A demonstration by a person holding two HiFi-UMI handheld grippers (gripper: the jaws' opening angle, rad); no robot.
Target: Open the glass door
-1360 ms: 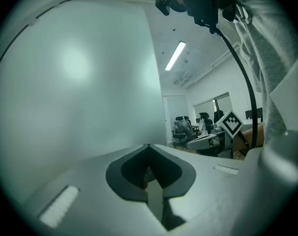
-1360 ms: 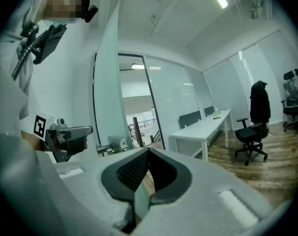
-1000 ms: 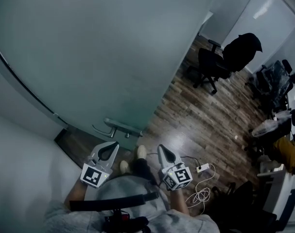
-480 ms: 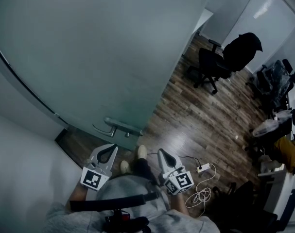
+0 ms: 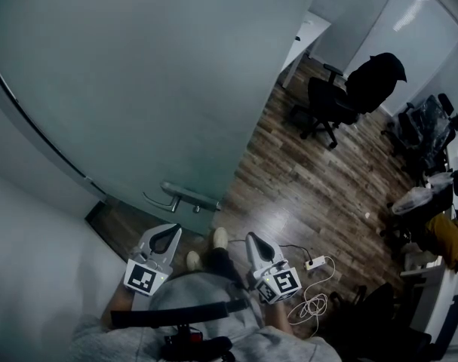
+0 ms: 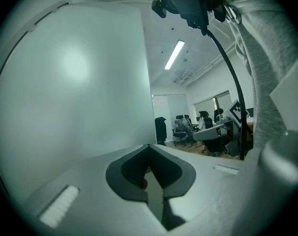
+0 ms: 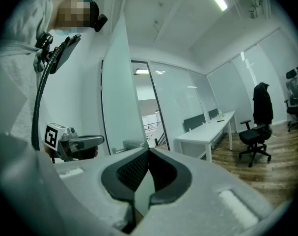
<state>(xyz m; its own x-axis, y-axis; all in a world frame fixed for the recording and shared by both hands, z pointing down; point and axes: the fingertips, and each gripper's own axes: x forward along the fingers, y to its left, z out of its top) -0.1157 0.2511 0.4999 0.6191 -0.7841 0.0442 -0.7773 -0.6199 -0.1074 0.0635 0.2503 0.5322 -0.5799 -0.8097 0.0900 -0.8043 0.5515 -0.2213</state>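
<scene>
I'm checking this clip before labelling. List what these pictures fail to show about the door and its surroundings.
Handle: too small in the head view to show any lock. It is absent from the left gripper view, where the left claw fills the lower frame.
Door: top edge cut off by the head view's frame.
Clutter at the head view's right edge: dark and too small to name.

No words, numbers or brand names legible anywhere. Only black-and-white square code patterns, unreadable as text, on the marker cube [image 5: 144,277] of the left gripper [image 5: 174,229], near left, and of the right gripper [image 5: 251,237], near right.
</scene>
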